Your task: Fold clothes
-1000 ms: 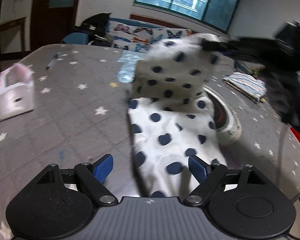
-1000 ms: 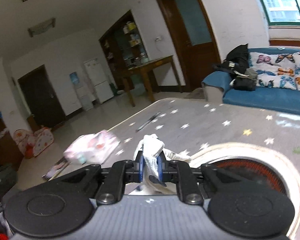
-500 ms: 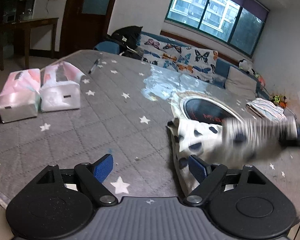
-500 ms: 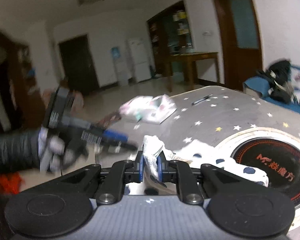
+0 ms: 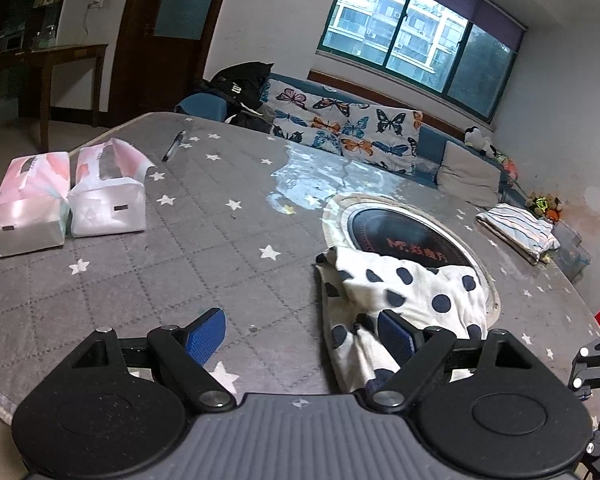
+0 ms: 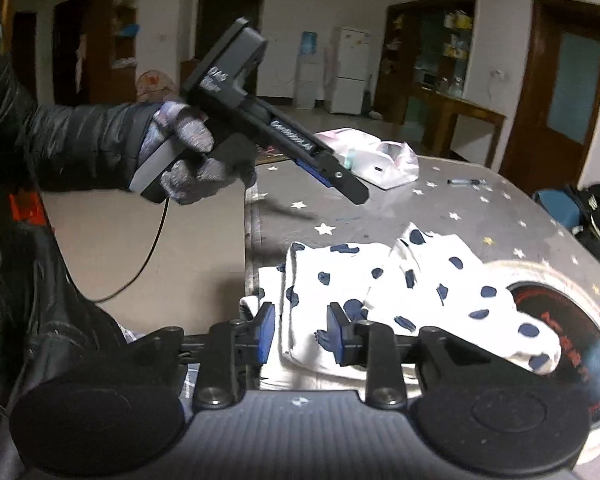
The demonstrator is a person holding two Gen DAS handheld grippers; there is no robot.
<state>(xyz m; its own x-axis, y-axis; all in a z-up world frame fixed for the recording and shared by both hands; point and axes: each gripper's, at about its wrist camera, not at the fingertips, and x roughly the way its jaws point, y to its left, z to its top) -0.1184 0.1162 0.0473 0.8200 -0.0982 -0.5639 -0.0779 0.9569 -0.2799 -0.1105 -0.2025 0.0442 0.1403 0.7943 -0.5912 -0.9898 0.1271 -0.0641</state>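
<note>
Walls: white, plain.
Window: wide, dark-framed, daylight and apartment blocks outside.
Sofa: blue, under the window, with a butterfly-print cover.
Doors: dark brown wood; one has a frosted pane.
Side table: wooden, near the door.
Fridge: white, against the far wall.
Floor: pale, glossy.

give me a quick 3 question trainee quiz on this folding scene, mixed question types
1. True or false: the right hand-held gripper is clamped on the polka-dot garment.
2. Where does the garment lie? A) wholly on the grey star cloth B) partly over the round cooktop C) on the sofa
3. Fill in: the left hand-held gripper is ____.

Key: 1 false, its jaws are apart. 2 B. 3 open, holding nothing.
</note>
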